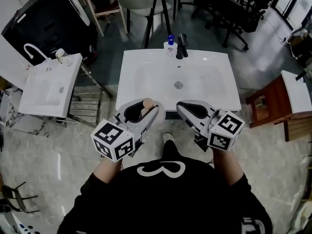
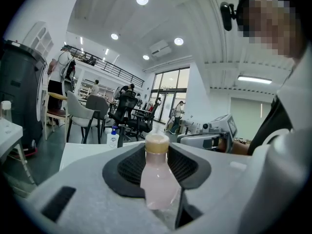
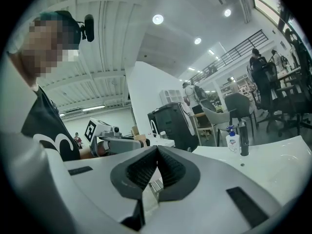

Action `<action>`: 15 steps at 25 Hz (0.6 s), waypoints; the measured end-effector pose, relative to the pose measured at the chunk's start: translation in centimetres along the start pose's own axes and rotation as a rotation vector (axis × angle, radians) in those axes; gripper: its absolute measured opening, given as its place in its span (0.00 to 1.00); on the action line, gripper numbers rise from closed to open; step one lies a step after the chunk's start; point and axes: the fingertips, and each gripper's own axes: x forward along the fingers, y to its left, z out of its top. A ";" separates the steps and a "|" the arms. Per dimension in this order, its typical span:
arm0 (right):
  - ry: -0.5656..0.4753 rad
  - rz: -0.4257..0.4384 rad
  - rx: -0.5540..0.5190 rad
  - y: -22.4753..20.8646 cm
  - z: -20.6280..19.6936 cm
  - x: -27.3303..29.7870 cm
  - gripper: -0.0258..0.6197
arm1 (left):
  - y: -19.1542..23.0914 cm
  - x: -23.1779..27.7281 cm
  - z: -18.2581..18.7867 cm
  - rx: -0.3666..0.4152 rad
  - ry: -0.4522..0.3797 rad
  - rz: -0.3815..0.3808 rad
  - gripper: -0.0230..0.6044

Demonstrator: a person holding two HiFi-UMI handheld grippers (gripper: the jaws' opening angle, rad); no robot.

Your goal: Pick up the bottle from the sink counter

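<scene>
A small pale pink bottle [image 2: 157, 177] with a tan cap stands upright between the dark ribbed pads of my left gripper [image 2: 157, 165], which is shut on it. In the head view the same bottle [image 1: 146, 103] shows inside the left gripper [image 1: 144, 112], held over the front edge of the white sink counter [image 1: 141, 89]. My right gripper [image 1: 181, 106] hovers beside it to the right. Its pads [image 3: 168, 172] meet with nothing between them.
A black faucet [image 1: 181, 46] and a blue-pump soap bottle [image 1: 170, 45] stand at the counter's back edge. A second white sink [image 1: 48, 84] sits on a rack to the left, a wooden stool [image 1: 273, 106] to the right. Chairs crowd the room behind.
</scene>
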 end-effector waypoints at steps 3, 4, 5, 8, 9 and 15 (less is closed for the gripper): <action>0.003 -0.003 -0.005 0.8 -0.2 -0.4 0.06 | -0.8 -0.4 0.0 0.010 0.007 -0.013 0.27; 0.003 -0.004 -0.006 1.0 -0.1 -0.5 0.06 | -0.9 -0.5 0.1 0.013 0.007 -0.015 0.27; 0.002 -0.005 -0.007 1.1 -0.1 -0.5 0.06 | -1.1 -0.7 0.2 0.014 0.006 -0.017 0.27; 0.001 -0.009 -0.008 1.5 -0.1 -0.6 0.06 | -1.2 -0.9 0.4 0.011 -0.004 -0.018 0.27; 0.000 -0.013 -0.008 1.5 -0.2 -0.7 0.06 | -1.3 -0.9 0.5 0.009 -0.008 -0.021 0.27; -0.005 -0.027 0.001 1.5 -0.2 -1.6 0.06 | -2.4 -0.7 0.8 0.037 -0.012 -0.036 0.27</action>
